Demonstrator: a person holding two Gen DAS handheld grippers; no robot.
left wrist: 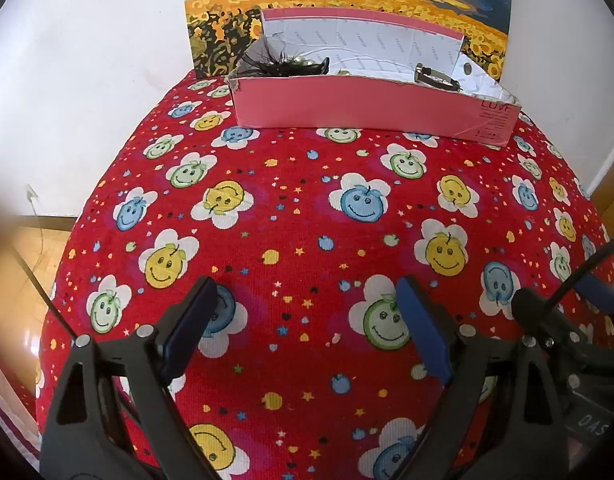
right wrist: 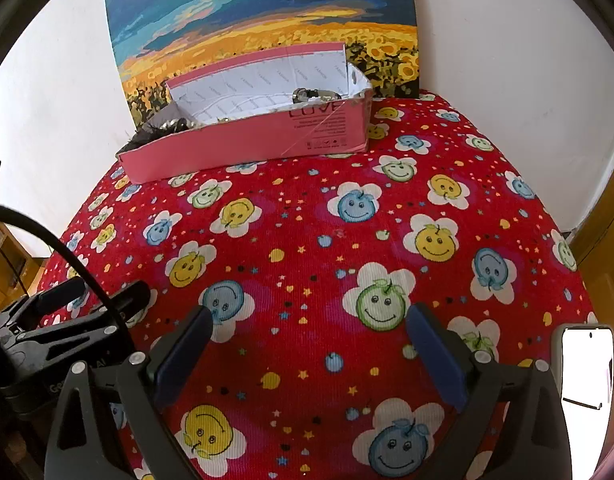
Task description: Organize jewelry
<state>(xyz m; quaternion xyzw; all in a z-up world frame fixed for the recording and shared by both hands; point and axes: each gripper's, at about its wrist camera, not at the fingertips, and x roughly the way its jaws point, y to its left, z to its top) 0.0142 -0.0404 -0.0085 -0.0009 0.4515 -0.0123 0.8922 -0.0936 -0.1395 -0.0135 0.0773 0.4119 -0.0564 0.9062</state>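
A pink cardboard box (left wrist: 363,110) stands at the far edge of the red smiley-print cloth (left wrist: 307,216), lined with white paper. Inside, a black feathery hair piece with pearls (left wrist: 283,62) lies at its left end and a metal hair clip (left wrist: 437,77) at its right end. The box also shows in the right wrist view (right wrist: 243,140), with the clip (right wrist: 311,94) and the feathery piece (right wrist: 163,128). My left gripper (left wrist: 307,320) is open and empty, low over the cloth. My right gripper (right wrist: 309,344) is open and empty beside it.
A sunflower-field painting (right wrist: 263,24) leans on the white wall behind the box. The right gripper's body shows at the left wrist view's right edge (left wrist: 563,332); the left gripper's body shows at left in the right wrist view (right wrist: 67,320). A phone (right wrist: 585,384) is at lower right.
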